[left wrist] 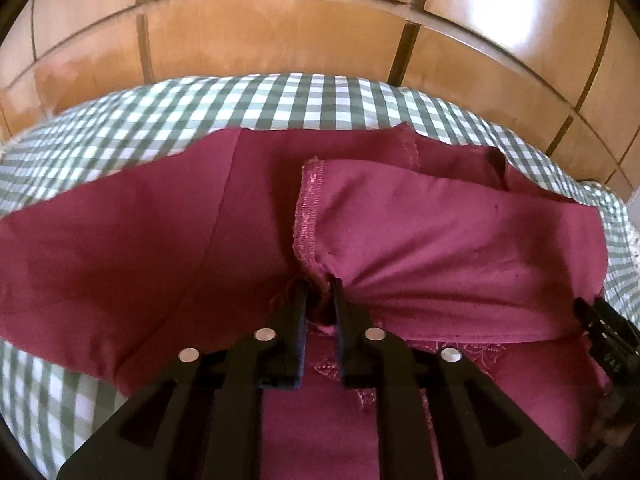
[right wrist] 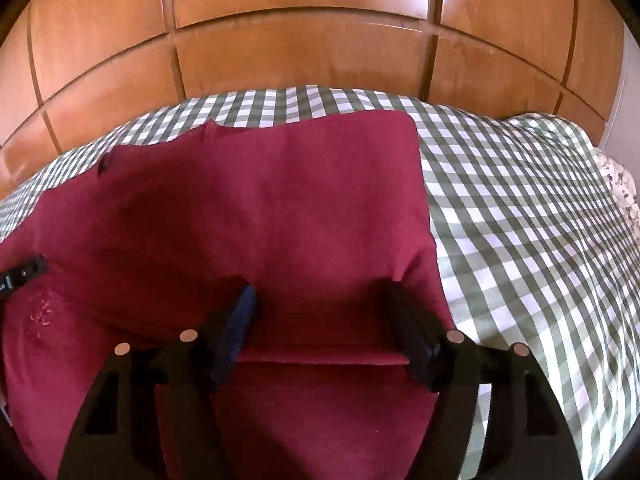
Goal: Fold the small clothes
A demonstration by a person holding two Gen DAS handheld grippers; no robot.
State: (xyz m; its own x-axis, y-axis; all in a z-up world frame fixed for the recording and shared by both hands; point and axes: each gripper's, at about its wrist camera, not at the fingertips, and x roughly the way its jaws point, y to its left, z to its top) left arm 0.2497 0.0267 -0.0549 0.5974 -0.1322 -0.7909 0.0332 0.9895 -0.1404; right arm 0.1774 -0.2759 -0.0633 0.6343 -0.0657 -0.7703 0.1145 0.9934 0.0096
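Left wrist view: garment (left wrist: 120, 248), maroon, one item, spread on a bed (left wrist: 280, 100) with a green-and-white check cover, wooden wardrobe (left wrist: 280, 32) beyond

Progress: first fold judged partly made. A flap with a stitched hem (left wrist: 306, 208) lies turned over the body of the cloth, ahead and to the right of the left gripper (left wrist: 320, 280). Further folds and squaring of the edges appear to remain; the piece is not yet a compact bundle.

Left gripper: jaws nearly together, with a gathered pinch of fabric between them just below the hem; creases fan out from that point. Whether the pads still press on it cannot be told for sure, though it reads as a grip.

Right gripper (right wrist: 320, 312): jaws apart, standing over a folded edge (right wrist: 320, 356) of the cloth. That edge runs across between the fingers, with no pad seen pressing on it. In the left wrist view its black finger shows at the far right, against the flap's lower corner.

Appearance: soft woven or knit cloth, matt, deep red to wine. Pale embroidery (left wrist: 332, 368) sits close under the left gripper. Upper right corner, seen ahead of the right gripper, lies flat and square; the left side slopes off, loosely wrinkled
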